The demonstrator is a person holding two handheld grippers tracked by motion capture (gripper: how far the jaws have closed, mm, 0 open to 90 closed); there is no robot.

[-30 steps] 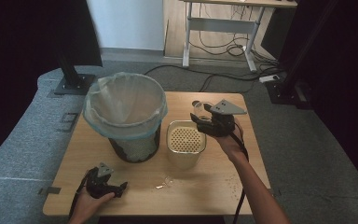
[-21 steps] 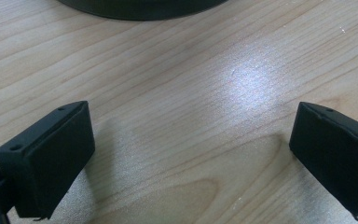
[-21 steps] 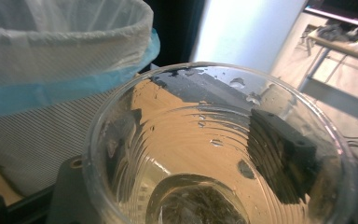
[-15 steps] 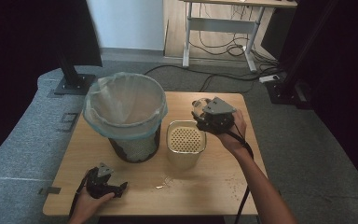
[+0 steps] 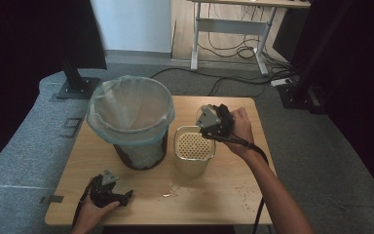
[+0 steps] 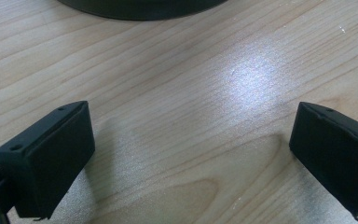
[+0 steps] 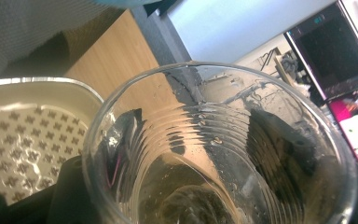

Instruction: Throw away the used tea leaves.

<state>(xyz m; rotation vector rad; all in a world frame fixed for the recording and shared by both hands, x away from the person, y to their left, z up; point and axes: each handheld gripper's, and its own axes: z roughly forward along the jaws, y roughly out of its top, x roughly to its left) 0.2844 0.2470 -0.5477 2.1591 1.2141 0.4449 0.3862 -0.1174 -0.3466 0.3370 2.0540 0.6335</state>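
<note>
I hold a clear ribbed plastic cup [image 7: 223, 149] in my right hand-held gripper [image 5: 215, 122], jaws clamped on its wall, tipped on its side with the mouth toward the camera that rides on the hand-held gripper. It sits above the far right rim of the cream square container with the perforated insert [image 5: 193, 148], which stands mid-bench just right of the black mesh bin lined with a pale blue bag [image 5: 130, 119]. Dark dregs cling to the cup's bottom.

To do this pour well, I judge I should bring the cup's lip fully over the perforated insert before tilting further, keep the squeeze light so the thin wall doesn't buckle, and turn the wrist slowly so nothing lands on the wooden bench [image 5: 214, 195], where a few specks already lie near right.

My left hand-held gripper [image 5: 121, 196] rests on the bench's near left corner, jaws wide with nothing between them.

Against a second ago, the right hand has slid left toward the container and rolled the cup over; the left hand hasn't moved.
</note>
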